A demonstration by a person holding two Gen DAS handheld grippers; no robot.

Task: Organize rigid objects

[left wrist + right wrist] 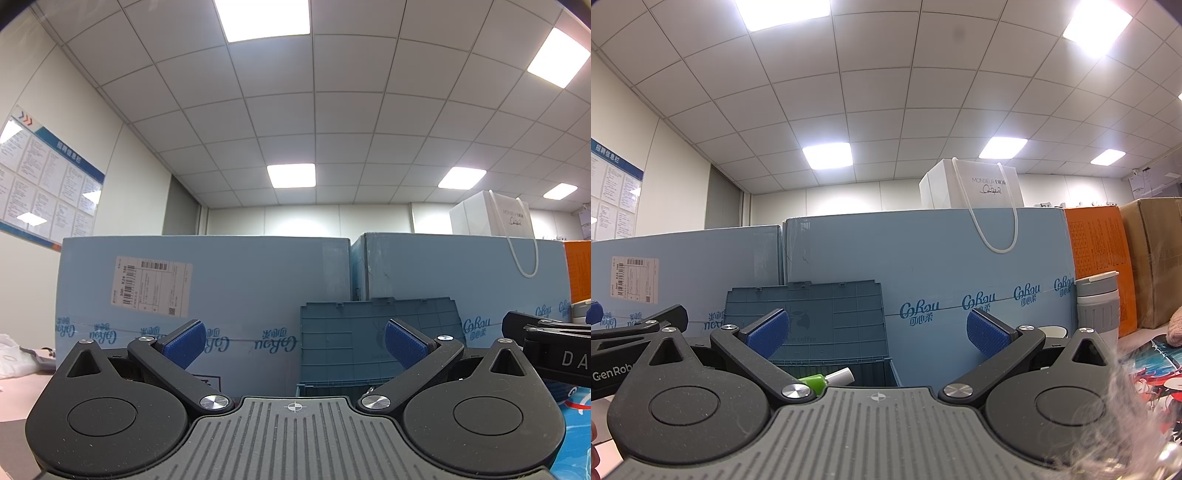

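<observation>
Holding both the left gripper (294, 341) and right gripper (878, 332) spread empty, we're nearest right-handed to the green-and-white plastic tube (827, 380) lying crosswise inside the blue plastic crate (812, 325).

two blue cartons (923, 258), one crate (827, 325), one tumbler (1097, 306)

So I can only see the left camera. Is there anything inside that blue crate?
Observer: Yes, the right camera shows a green and white bottle lying in the blue crate.
Child: Is the right gripper holding it?
Observer: No, the right gripper is open and holds nothing.
Child: What's next to the orange box?
Observer: A grey cup stands in front of the orange box, and a brown cardboard box sits beside it.
</observation>
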